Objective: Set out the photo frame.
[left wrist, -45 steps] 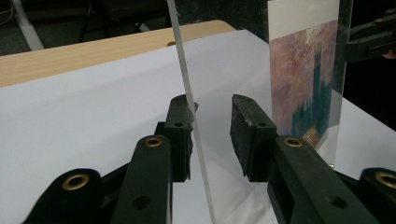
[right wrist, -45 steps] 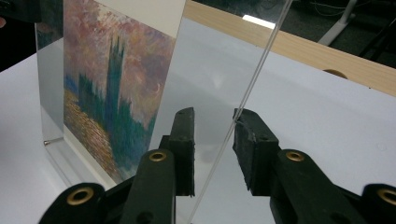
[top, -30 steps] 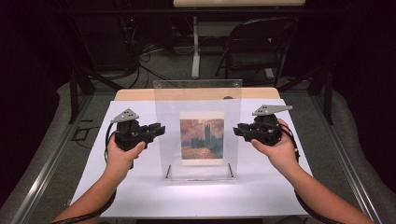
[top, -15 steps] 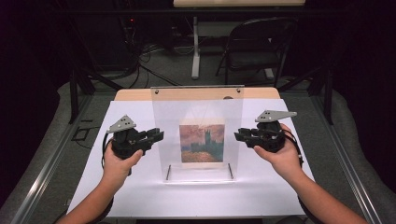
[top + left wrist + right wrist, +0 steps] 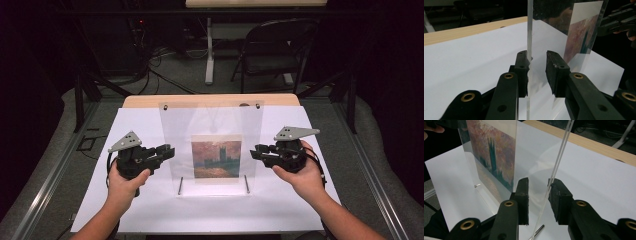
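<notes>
A clear acrylic panel [image 5: 210, 120] stands upright on the white sheet [image 5: 225, 215], with a reddish painting print [image 5: 216, 159] in its lower middle. My left gripper [image 5: 169, 150] straddles its left edge and my right gripper [image 5: 255, 150] its right edge. In the left gripper view the panel edge [image 5: 529, 30] rests against one jaw of my left gripper [image 5: 536, 56], with a gap to the other. In the right gripper view the edge [image 5: 560, 152] slants between the jaws of my right gripper [image 5: 539, 182], close to one pad. Those jaws have just been opening slightly. Both grippers are open.
Two short metal pins [image 5: 180, 185] [image 5: 246, 184] lie at the panel's foot. The white sheet covers a wooden table [image 5: 150, 101]. A folding chair [image 5: 275, 50] and cables are on the floor beyond. Dark floor lies past the sheet's side edges.
Both hands and the panel between them have come a little nearer to the person and slightly lower. The jaws still straddle the panel's side edges.
</notes>
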Demonstrator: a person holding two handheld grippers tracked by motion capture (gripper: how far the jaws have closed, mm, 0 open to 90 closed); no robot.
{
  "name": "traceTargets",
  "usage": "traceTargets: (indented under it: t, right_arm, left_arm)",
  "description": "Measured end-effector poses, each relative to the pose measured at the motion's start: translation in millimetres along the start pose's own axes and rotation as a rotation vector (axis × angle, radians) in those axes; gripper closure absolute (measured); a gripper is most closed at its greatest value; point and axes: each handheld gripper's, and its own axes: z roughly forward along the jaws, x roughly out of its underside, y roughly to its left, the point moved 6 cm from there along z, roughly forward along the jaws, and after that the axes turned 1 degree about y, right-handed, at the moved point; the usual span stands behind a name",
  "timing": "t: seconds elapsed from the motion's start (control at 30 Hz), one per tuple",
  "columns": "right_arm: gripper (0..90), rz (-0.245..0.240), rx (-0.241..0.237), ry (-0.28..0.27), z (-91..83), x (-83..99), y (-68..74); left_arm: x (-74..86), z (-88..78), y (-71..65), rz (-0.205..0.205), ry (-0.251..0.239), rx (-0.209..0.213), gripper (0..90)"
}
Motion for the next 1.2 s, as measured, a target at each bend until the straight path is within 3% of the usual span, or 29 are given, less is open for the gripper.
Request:
traceTargets:
  t: [0.33, 0.9, 1.2]
  right_arm:
    - [69.2, -0.003, -0.011, 0.001, -2.8, 4.5, 5.8]
    - [66.1, -0.007, -0.017, 0.016, -2.9, 4.0, 6.7]
    - [54.0, 0.007, -0.018, 0.001, -7.7, 5.7, 4.9]
  left_arm:
    - [3.2, -5.1, -6.1, 0.029, 0.016, -0.011, 70.9]
    - [0.3, -7.9, -7.7, 0.031, 0.027, -0.022, 68.4]
    - [1.4, -16.8, -7.3, 0.016, 0.028, -0.024, 59.4]
